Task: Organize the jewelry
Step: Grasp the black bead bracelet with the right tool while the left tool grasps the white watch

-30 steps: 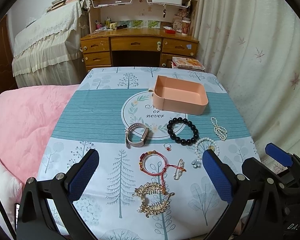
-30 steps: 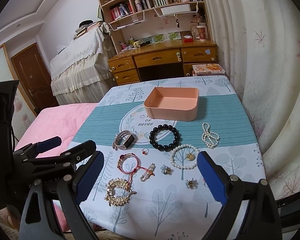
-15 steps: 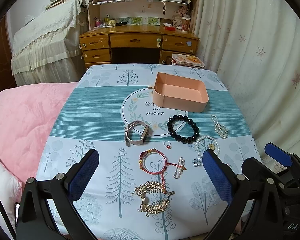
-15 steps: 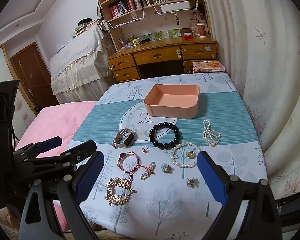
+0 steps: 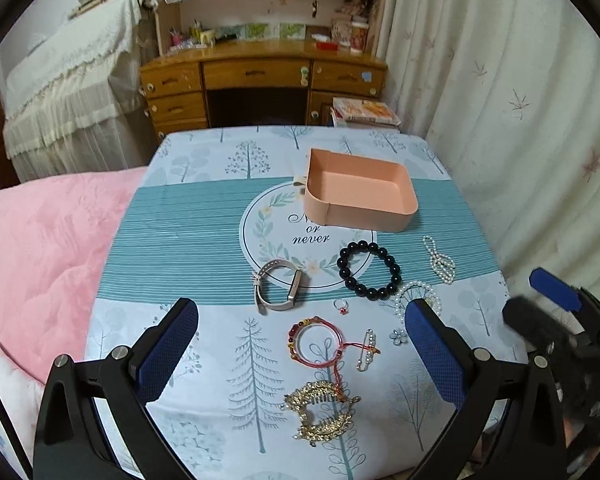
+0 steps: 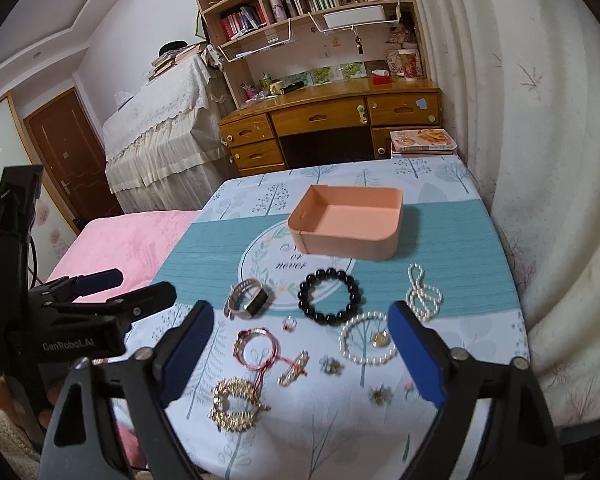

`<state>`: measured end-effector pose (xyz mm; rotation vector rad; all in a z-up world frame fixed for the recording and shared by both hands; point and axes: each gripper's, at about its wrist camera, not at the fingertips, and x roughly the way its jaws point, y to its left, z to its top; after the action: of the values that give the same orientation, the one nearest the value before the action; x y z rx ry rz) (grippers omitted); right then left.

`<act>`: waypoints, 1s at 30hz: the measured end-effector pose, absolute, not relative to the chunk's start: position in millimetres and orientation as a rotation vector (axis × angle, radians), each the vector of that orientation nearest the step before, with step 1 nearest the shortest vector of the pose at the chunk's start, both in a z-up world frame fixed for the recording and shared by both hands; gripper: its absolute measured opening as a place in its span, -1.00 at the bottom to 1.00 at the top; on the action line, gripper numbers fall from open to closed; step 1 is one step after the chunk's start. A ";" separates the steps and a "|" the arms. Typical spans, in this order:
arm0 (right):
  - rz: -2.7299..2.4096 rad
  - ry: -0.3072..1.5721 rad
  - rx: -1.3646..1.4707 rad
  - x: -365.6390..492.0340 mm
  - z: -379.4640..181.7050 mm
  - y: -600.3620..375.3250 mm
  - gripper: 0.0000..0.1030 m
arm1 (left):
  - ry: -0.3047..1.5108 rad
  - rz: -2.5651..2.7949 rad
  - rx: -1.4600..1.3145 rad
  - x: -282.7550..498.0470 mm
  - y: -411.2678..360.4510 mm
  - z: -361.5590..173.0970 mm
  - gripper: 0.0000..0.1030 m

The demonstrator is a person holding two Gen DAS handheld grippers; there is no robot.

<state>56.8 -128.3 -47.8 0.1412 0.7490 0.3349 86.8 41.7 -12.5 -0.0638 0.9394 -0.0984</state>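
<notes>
An empty peach tray [image 5: 360, 200] [image 6: 346, 228] sits on the far middle of the table. In front of it lie a black bead bracelet [image 5: 369, 269] [image 6: 329, 295], a watch band [image 5: 278, 291] [image 6: 247, 301], a small ring [image 5: 341, 305], a red string bracelet [image 5: 315, 339] [image 6: 257, 347], a gold hair clip [image 5: 320, 410] [image 6: 234, 404], a pearl necklace [image 6: 366, 343] and a pearl strand [image 5: 440, 260] [image 6: 422, 295]. My left gripper [image 5: 300, 340] is open and empty above the near jewelry. My right gripper [image 6: 300, 344] is open and empty, to the right.
The table wears a tree-print cloth [image 5: 204, 232]. A pink bed [image 5: 40, 248] lies to the left. A curtain [image 5: 520, 100] hangs on the right. A wooden desk [image 5: 260, 76] stands behind. Small flower brooches [image 6: 380, 394] lie near the front right edge.
Both grippers have moved forward and a little lower over the table, so the jewelry looks nearer. Nothing on the table has moved. Both stay open.
</notes>
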 end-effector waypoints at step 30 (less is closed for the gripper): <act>0.276 1.225 0.050 215.3 -176.9 -104.5 -0.41 | 1.277 -0.050 -0.133 208.3 97.5 -163.8 -0.04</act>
<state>215.3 -104.5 -176.9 0.0500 1.2250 0.2761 208.3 97.5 -163.8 -0.1325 1.2774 -0.0502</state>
